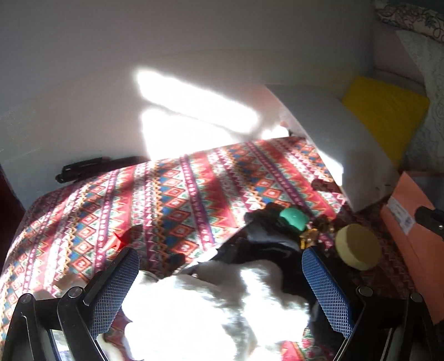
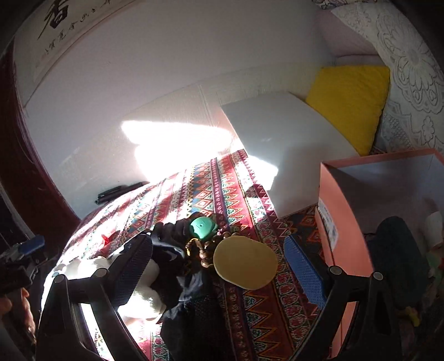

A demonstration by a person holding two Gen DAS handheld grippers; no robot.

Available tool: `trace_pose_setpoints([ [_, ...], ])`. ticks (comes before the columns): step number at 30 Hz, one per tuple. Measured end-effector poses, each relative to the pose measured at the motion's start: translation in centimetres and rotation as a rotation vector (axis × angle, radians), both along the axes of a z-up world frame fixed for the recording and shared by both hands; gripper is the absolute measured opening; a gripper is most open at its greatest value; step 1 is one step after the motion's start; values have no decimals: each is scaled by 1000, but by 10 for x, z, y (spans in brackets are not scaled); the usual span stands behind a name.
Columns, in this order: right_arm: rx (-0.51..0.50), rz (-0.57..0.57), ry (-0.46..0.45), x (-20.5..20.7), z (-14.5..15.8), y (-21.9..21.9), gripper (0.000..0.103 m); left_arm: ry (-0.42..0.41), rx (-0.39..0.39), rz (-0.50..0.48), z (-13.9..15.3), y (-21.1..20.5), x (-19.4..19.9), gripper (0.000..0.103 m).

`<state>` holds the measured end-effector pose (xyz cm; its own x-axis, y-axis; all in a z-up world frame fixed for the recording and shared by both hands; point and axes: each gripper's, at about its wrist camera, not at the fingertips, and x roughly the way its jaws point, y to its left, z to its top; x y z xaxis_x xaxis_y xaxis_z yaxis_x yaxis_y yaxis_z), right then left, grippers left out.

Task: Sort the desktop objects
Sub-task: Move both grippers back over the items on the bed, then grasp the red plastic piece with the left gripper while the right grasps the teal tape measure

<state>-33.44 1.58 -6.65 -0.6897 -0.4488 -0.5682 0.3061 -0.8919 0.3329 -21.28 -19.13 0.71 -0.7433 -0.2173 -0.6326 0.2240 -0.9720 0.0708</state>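
Indoors, desk: a red, blue and white zigzag-patterned cloth point(image 1: 177, 194) covers the desk, striped by hard sunlight and shadow.
Room: a white wall point(image 1: 138, 41) rises behind; a calligraphy scroll point(image 2: 61, 25) hangs on it, and a yellow cushion point(image 2: 352, 102) rests behind a white block point(image 2: 283, 144) at the desk's far right.
Left hand-held gripper point(image 1: 219, 288): held low over the near edge, its blue-padded fingers point(image 1: 327, 291) spread wide, straddling a white fluffy item point(image 1: 211, 305) without clamping it.
Right hand-held gripper point(image 2: 216, 266): jaws apart, gripping nothing, poised over a tan round disc point(image 2: 245, 262) lying on the cloth.
Clutter: a green oval object point(image 2: 202, 227) sits on a black garment point(image 2: 172, 233); a string of brown beads point(image 2: 205, 250) lies between it and the disc, touching the disc's edge.
Box: an orange carton point(image 2: 344, 222), open-topped, stands at the right, just beside the right gripper's outer finger.
Far edge: a black folded object point(image 1: 94, 166) lies against the wall.
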Motion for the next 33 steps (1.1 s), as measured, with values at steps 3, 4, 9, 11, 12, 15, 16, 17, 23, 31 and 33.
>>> trace_pose_setpoints([
  [3, 61, -20, -74, -22, -20, -15, 97, -139, -125, 7, -20, -59, -30, 100],
  [4, 78, -28, -97, -29, -27, -19, 97, -204, -136, -24, -31, -75, -42, 100],
  [9, 97, -37, -169, -57, -49, -27, 97, -399, -180, -129, -88, -131, -88, 98],
  [11, 127, -44, -164, -62, -53, -29, 97, -442, -192, -116, -110, -150, -105, 94],
  [12, 138, -47, -162, -66, -54, -28, 97, -456, -178, -111, -119, -156, -111, 91],
  [15, 135, -47, -161, -78, -60, -29, 97, -475, -149, -100, -143, -177, -127, 87],
  [16, 117, -43, -163, -84, -60, -30, 97, -482, -141, -107, -150, -181, -131, 83],
  [17, 88, -35, -168, -89, -59, -30, 97, -492, -139, -117, -157, -184, -134, 74],
  [23, -99, 83, -262, -146, -55, -71, 79, -499, -178, -150, -179, -188, -131, 29],
  [31, 130, 66, -480, -205, -132, -137, 74, -394, -139, -150, -172, -187, -117, 29],
  [33, 223, 79, -470, -205, -133, -155, 84, -405, -169, -157, -177, -182, -121, 28],
])
